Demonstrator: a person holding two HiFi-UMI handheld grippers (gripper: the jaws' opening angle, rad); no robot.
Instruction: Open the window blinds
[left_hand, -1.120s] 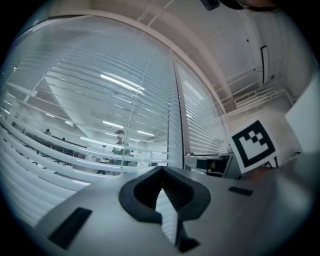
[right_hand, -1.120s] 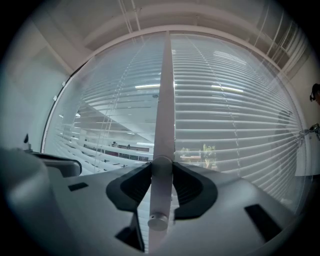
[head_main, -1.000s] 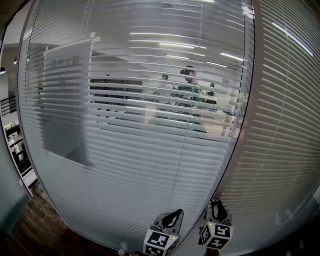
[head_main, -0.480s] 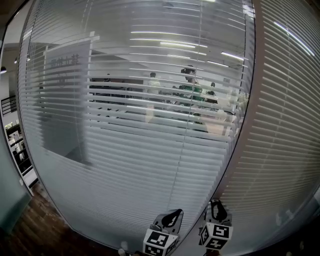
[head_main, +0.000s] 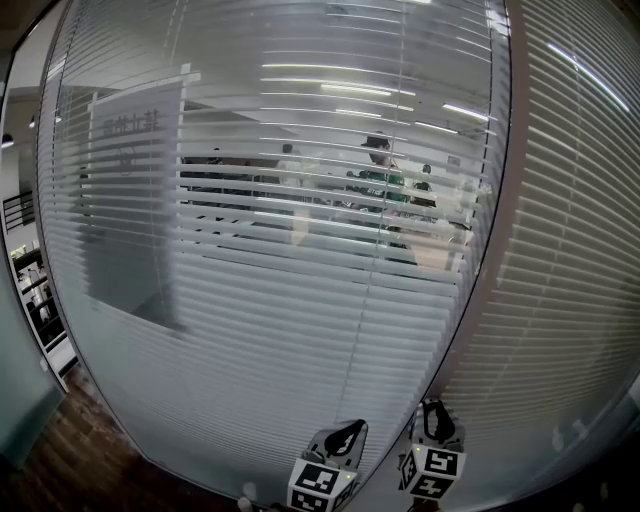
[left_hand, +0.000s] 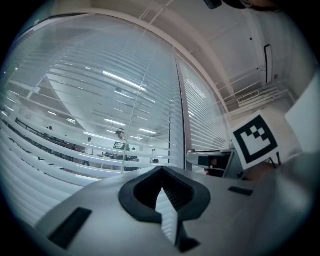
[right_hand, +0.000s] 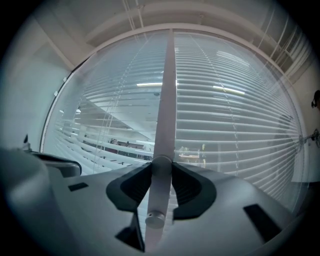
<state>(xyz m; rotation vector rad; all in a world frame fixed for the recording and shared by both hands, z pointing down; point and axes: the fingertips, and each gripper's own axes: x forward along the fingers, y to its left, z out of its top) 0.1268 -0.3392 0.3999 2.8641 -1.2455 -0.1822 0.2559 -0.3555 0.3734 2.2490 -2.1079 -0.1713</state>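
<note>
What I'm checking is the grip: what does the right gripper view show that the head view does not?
Only the right gripper view: the right gripper with its jaws shut on the blinds' wand, whose end cap sits just below them. Only the head view: the wooden floor and a sign at the left. Both: the blinds, slats tilted partly open, with a room visible beyond.

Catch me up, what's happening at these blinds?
A person faces the window blinds with a hand-held gripper in each hand. The right hand-held gripper is shut on the tilt wand. The left hand-held gripper is shut on nothing. The slats are partly open in the middle band, where an office shows through.
</note>
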